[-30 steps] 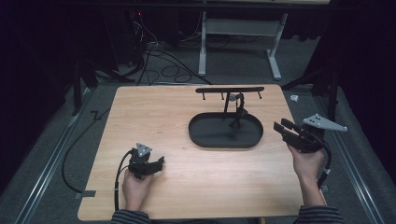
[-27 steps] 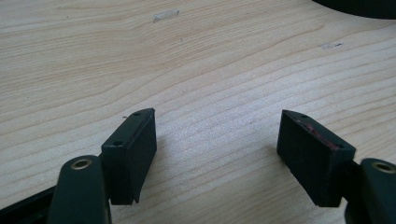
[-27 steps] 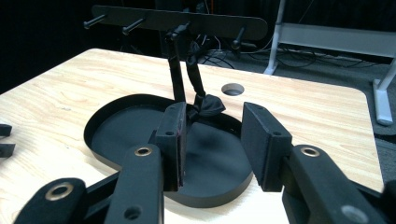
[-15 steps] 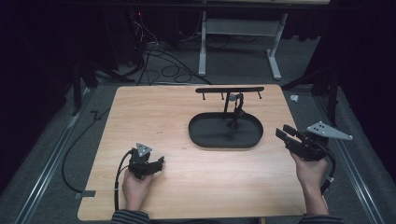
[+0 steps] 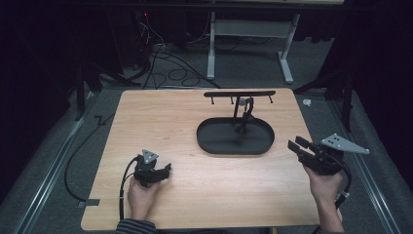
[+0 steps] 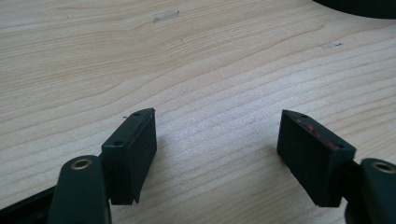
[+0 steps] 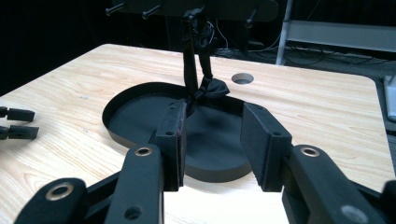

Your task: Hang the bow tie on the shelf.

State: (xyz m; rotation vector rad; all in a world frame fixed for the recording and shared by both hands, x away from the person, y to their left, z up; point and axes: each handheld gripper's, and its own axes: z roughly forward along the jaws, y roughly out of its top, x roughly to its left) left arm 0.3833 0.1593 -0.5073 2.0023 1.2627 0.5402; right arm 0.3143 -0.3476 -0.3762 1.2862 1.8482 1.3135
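A black oval tray (image 5: 214,141) lies right of the table's middle, with a thin black post (image 5: 237,109) rising from it to a crossbar with pegs (image 5: 238,93). A dark strap (image 7: 205,70) hangs beside the post. My right gripper (image 5: 297,144) hovers at the table's right edge, just right of the tray. It points at the tray, and its jaws stand open with nothing between them (image 7: 212,140). My left gripper (image 5: 167,169) rests low over the wood at the near left. Its jaws are spread wide over bare wood (image 6: 217,144).
The wooden table (image 5: 165,122) has a round hole (image 7: 242,78) beyond the tray. Cables (image 5: 170,63) and a white desk frame (image 5: 248,34) sit on the floor behind. A cable (image 5: 83,146) trails off the table's left side.
My right gripper has drifted toward the near edge and slightly right, away from the tray. Its jaws keep the same gap. The left gripper has not moved.
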